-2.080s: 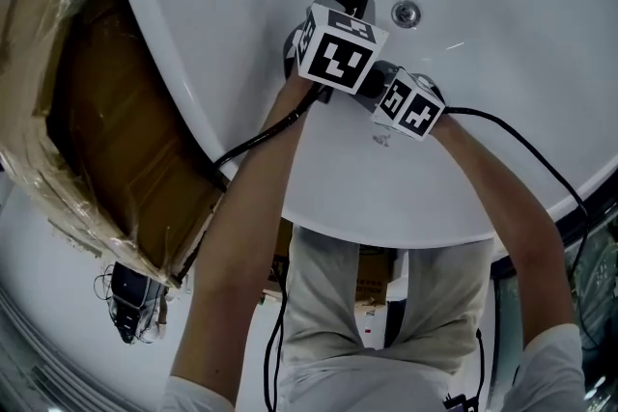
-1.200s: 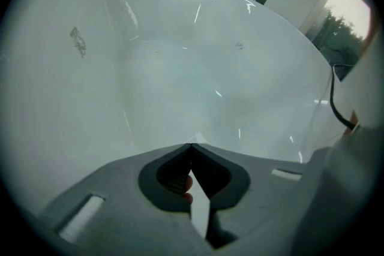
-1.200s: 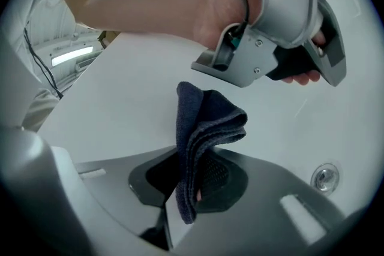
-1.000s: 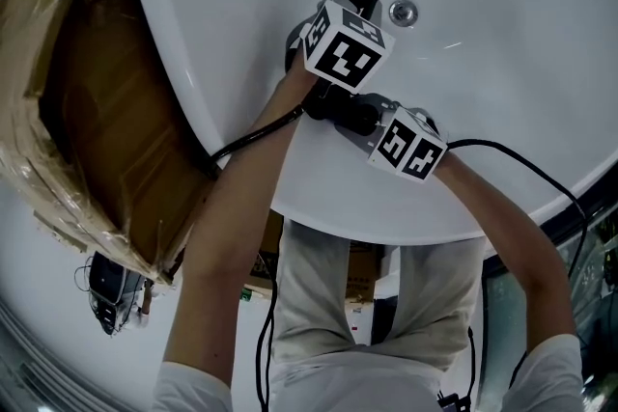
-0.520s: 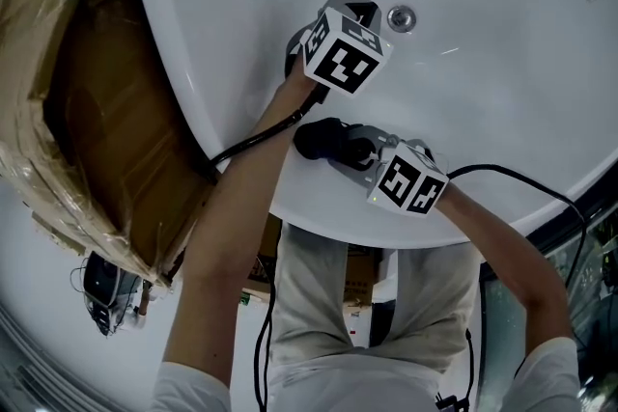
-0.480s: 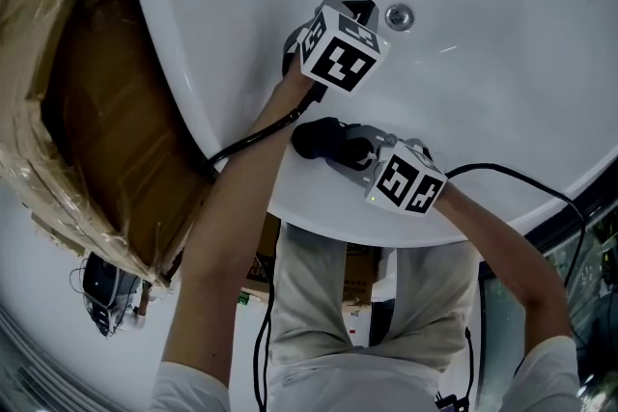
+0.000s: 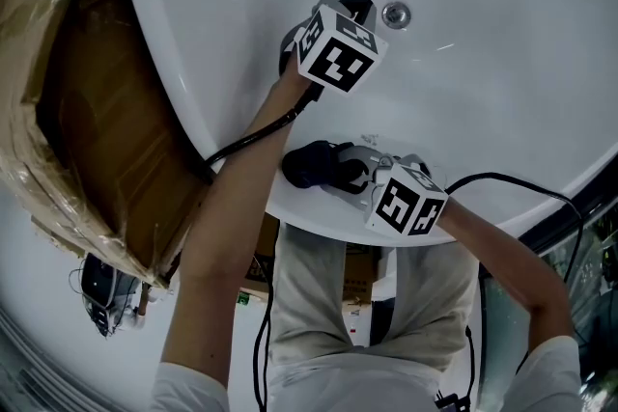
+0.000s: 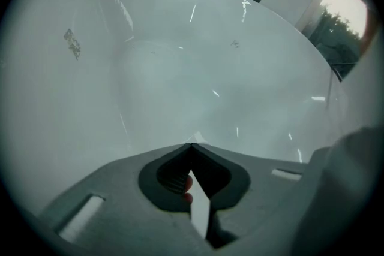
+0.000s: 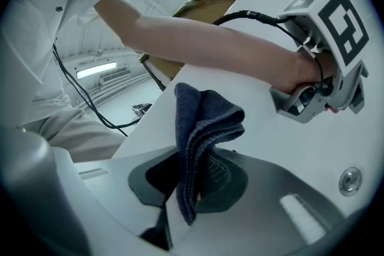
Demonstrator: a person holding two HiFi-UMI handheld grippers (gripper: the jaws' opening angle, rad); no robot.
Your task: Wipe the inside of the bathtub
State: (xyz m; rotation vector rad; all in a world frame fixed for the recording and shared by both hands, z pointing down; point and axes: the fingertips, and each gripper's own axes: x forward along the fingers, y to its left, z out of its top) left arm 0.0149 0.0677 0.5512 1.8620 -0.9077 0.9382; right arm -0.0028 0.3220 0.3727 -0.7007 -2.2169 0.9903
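Right gripper (image 9: 193, 160) is clamped on a folded dark blue terry cloth (image 9: 207, 120). The cloth sits at the near inner wall of the glossy white bathtub (image 7: 502, 82), just below the rim. Left gripper (image 8: 192, 147) has its jaws together and empty, near the round chrome drain fitting (image 7: 394, 13). Looks mid-wipe, but cloth contact is unconfirmed. Next: press the cloth flat and sweep down toward the drain.

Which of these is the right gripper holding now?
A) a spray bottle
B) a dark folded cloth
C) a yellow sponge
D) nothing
B: in the right gripper view, the right gripper has its jaws closed on a dark folded cloth, with the white bathtub surface behind it.
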